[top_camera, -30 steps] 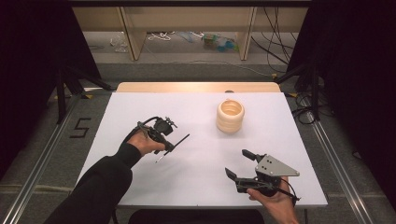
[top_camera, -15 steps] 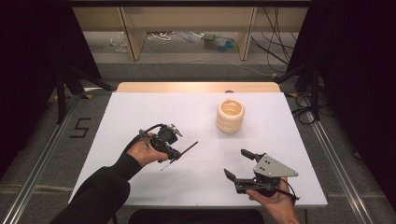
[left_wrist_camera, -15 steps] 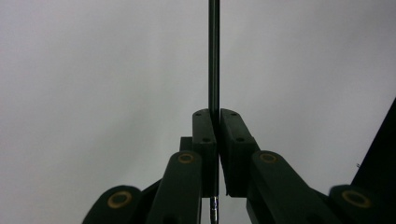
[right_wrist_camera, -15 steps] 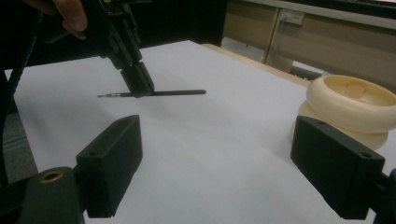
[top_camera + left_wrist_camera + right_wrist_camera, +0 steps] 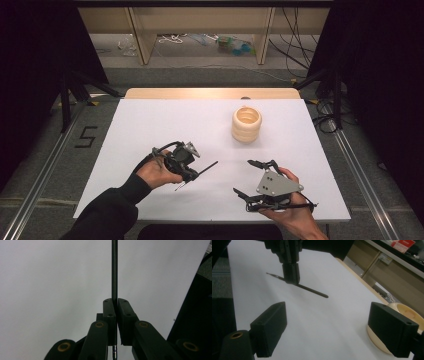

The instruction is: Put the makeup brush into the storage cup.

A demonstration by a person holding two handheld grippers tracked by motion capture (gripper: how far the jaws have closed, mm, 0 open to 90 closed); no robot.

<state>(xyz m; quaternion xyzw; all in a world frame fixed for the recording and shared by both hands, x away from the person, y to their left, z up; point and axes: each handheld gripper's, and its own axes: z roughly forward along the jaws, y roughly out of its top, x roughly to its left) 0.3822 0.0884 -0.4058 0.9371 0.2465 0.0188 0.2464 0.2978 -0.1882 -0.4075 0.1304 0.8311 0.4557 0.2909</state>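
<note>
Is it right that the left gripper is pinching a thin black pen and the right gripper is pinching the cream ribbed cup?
Not quite. The left gripper does pinch the thin black pen, but the right gripper holds nothing: the right gripper view shows its jaws wide apart, with the cream ribbed cup standing free on the table.

The table (image 5: 150,125) is plain white with a pale wood strip along its far edge; the ribbed holder (image 5: 246,125) cream; the thin rod (image 5: 312,290) dark grey; both tongs black.

rod (image 5: 114,270): top end cut off by frame | holder (image 5: 409,312): half hidden behind right gripper's fingers (image 5: 393,327)
</note>
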